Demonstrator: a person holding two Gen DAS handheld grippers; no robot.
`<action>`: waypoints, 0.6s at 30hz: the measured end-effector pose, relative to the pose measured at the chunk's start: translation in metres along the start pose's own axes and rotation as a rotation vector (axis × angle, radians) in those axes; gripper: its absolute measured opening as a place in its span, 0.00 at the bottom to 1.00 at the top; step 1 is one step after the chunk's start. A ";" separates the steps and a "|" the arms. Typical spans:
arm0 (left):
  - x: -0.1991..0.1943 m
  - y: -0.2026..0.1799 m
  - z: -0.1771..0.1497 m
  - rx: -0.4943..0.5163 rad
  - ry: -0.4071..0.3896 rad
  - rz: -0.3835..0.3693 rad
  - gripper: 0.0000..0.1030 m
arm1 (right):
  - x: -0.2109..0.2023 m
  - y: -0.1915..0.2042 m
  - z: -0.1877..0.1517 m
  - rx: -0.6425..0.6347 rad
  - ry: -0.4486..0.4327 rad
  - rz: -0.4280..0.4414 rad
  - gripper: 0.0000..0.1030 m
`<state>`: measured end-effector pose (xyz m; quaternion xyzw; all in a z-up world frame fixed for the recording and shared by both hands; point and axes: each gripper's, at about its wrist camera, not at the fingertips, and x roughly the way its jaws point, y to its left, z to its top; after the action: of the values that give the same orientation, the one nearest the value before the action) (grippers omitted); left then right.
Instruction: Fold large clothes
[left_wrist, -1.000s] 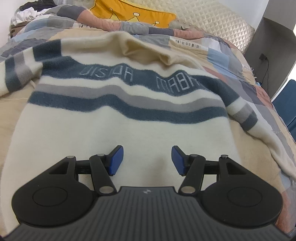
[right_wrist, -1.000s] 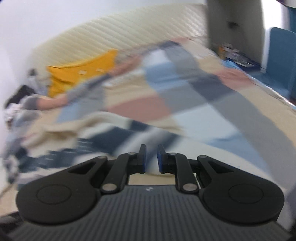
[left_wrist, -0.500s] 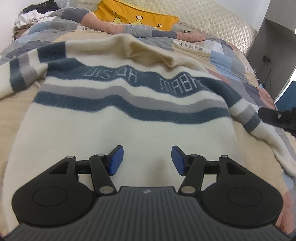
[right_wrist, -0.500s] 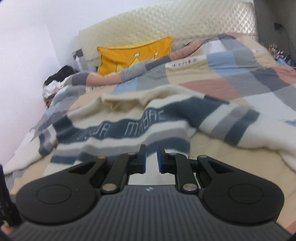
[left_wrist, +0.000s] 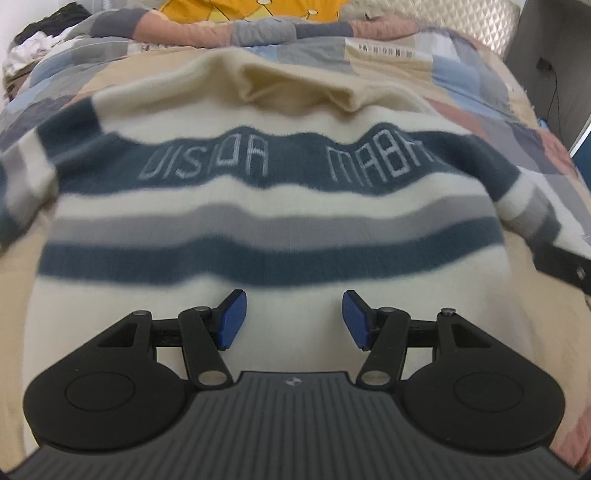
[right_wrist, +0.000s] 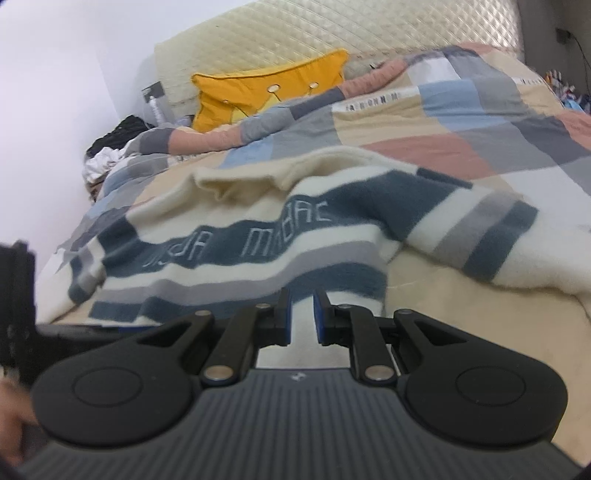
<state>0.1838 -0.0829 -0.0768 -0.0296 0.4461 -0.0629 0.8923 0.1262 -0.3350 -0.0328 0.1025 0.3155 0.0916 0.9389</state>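
- Striped fleece sweater (left_wrist: 280, 206) lies flat, spread on the patchwork quilt (right_wrist: 461, 110), collar toward the yellow pillow (right_wrist: 266, 92), hem toward you.
- Your left gripper (left_wrist: 291, 319) hovers over the cream lower body, blue pads spread wide, holding nothing.
- Your right gripper (right_wrist: 300, 314) sits low at the sweater's right hem edge, pads nearly together with a narrow gap; cream cloth shows behind the gap, but no pinch is visible.
- Long axis runs straight away from both grippers, hem to collar.
- The right sleeve (right_wrist: 491, 240) trails outward to the right, nearer your right gripper; that arm looks better placed for it.
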 end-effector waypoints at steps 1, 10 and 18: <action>0.006 -0.002 0.006 0.016 0.006 0.011 0.61 | 0.003 -0.001 0.000 0.007 0.004 0.000 0.16; 0.070 -0.024 0.063 0.148 0.039 0.083 0.65 | 0.031 0.000 -0.001 -0.006 0.050 -0.020 0.16; 0.105 -0.031 0.123 0.172 0.006 0.111 0.66 | 0.054 0.001 -0.006 -0.015 0.081 -0.018 0.16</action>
<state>0.3415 -0.1289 -0.0831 0.0723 0.4428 -0.0515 0.8922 0.1642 -0.3201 -0.0680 0.0890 0.3533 0.0896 0.9269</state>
